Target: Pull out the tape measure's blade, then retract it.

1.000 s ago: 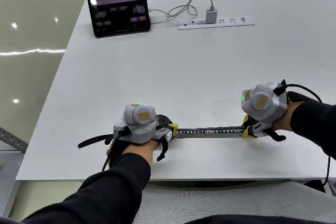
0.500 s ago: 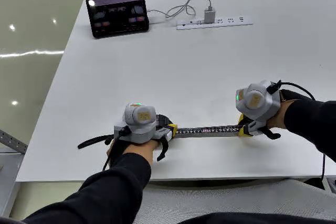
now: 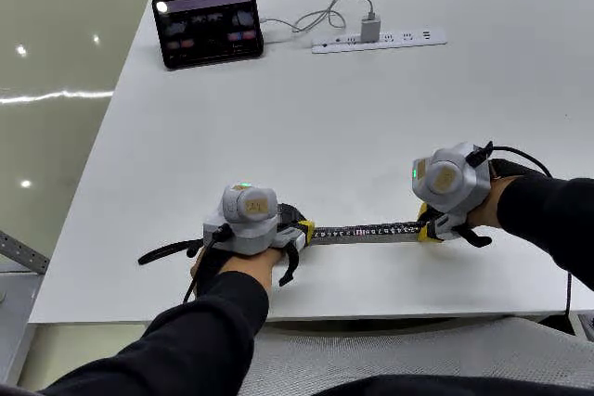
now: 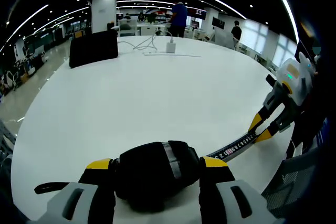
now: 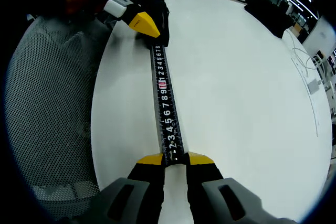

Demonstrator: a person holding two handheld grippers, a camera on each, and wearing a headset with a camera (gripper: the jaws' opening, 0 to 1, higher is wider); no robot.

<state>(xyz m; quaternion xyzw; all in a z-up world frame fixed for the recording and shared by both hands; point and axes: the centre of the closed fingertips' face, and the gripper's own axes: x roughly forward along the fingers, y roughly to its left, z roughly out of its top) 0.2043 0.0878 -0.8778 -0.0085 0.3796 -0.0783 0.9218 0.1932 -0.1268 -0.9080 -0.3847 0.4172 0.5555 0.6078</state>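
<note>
Tape measure (image 4: 157, 169) (black rounded case) is sitting on the white table (image 3: 353, 118) near the front edge. It is wedged btwn the yellow-tipped fingers (image 4: 100, 164) of the left gripper (image 4: 157, 162). Those fingers are standing fairly wide, pressing on the case from both sides.

Blade (image 5: 167, 108) is running out of the case w/ markings facing up, straight across to the right gripper (image 5: 171, 159), low numbers at that end. Right gripper's jaws are nearly closed, pinching the blade's tip in the narrow slot btwn them.

In head view the blade is stretching approx parallel to the table's front edge, one gripper at each end, the two well apart. Can't tell whether the blade is touching the table along its length.

Far side of table: tablet (image 3: 207, 23) is standing propped w/ screen lit. Power strip (image 3: 379, 40) is lying near it w/ a white charger (image 3: 370, 27) plugged in. Mesh chair seat (image 5: 58, 103) is showing past the table edge in right gripper view.
</note>
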